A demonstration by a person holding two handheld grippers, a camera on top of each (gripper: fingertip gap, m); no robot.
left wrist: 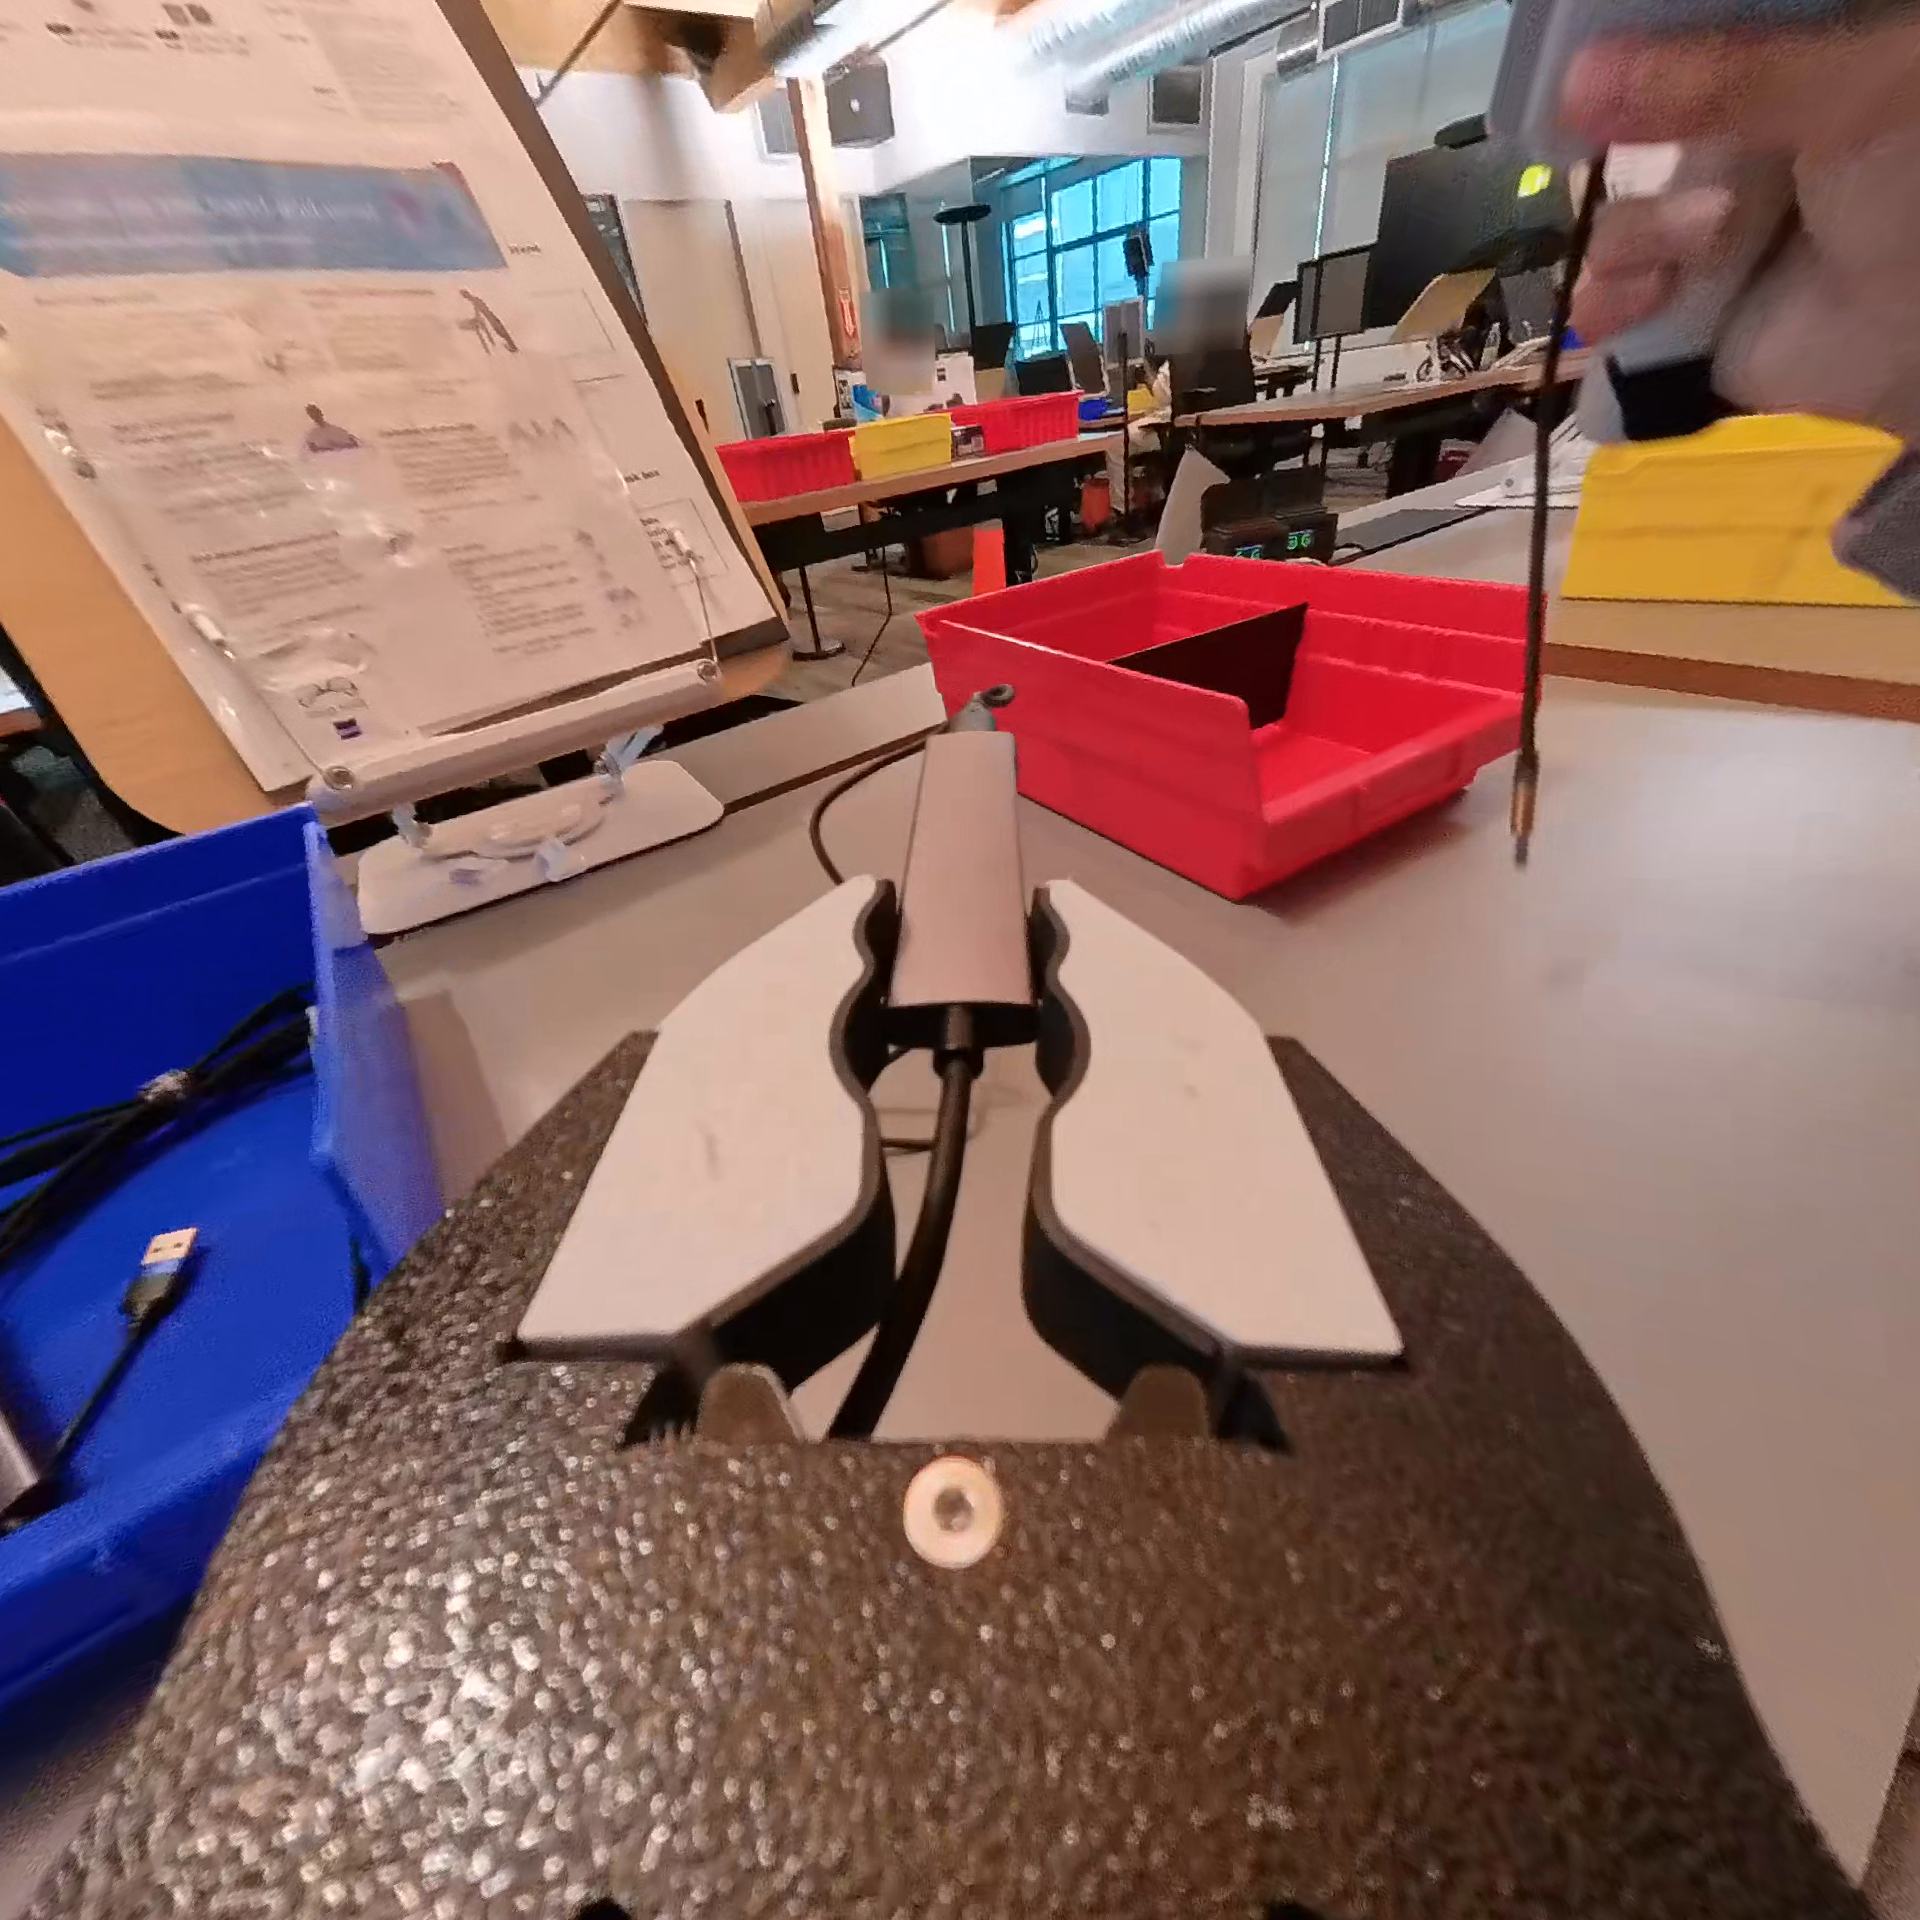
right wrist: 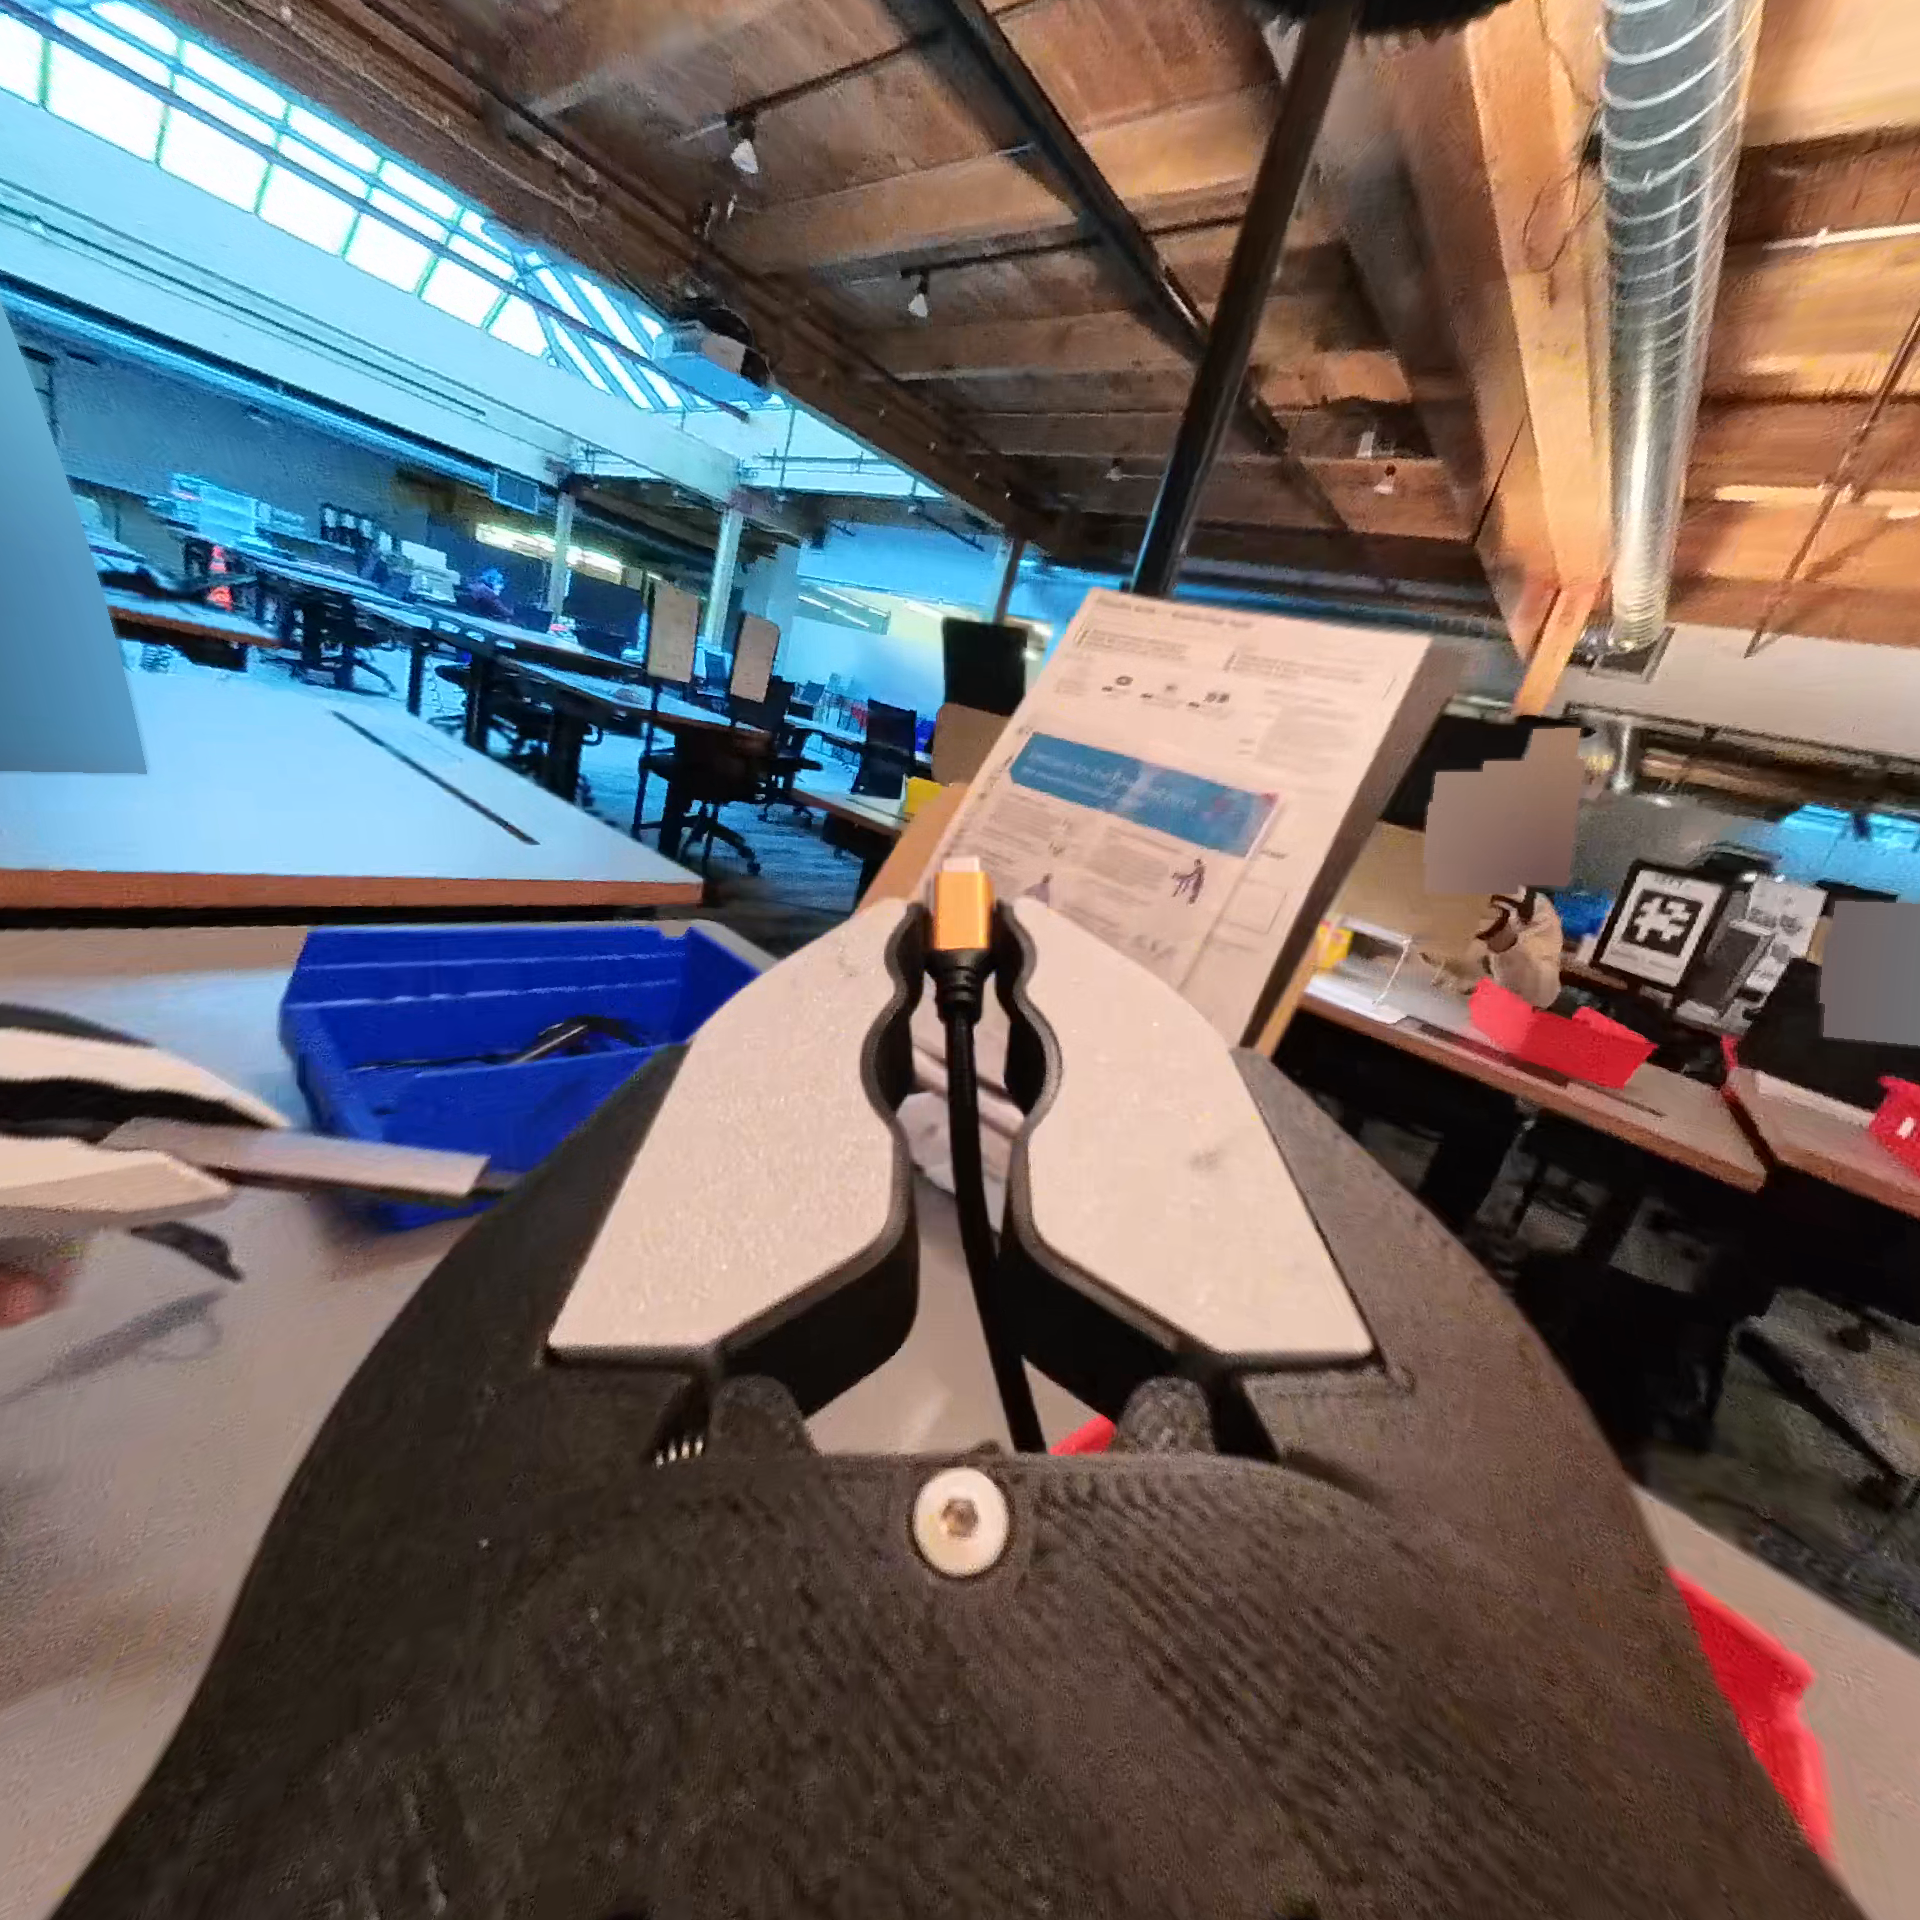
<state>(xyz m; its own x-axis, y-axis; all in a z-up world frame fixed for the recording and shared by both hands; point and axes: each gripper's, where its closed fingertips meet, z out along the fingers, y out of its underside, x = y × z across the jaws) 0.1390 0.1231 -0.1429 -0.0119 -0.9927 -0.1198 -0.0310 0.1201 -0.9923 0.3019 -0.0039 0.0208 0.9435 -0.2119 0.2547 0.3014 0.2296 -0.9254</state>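
Observation:
My left gripper (left wrist: 961, 914) is shut on a long grey hub (left wrist: 958, 862) that points forward over the grey table (left wrist: 1558, 1039); the hub's black cord (left wrist: 935, 1195) runs back between the fingers. My right gripper (right wrist: 961, 940) is shut on an orange cable plug (right wrist: 961, 909), with its black cable (right wrist: 977, 1195) running back between the fingers. In the left wrist view the right gripper (left wrist: 1662, 343) is blurred at the upper right, high above the table, and the cable (left wrist: 1548, 499) hangs down from it, its free end (left wrist: 1522, 810) just above the table. The hub also shows at the left of the right wrist view (right wrist: 312, 1164).
A red bin (left wrist: 1226, 727) with a black divider stands on the table ahead of the hub. A blue bin (left wrist: 187, 1143) with black cables sits at the left. A printed sheet on a stand (left wrist: 343, 416) leans behind it. A yellow bin (left wrist: 1725, 520) is at the far right. My hands' fingertips stand some 25 cm from each other.

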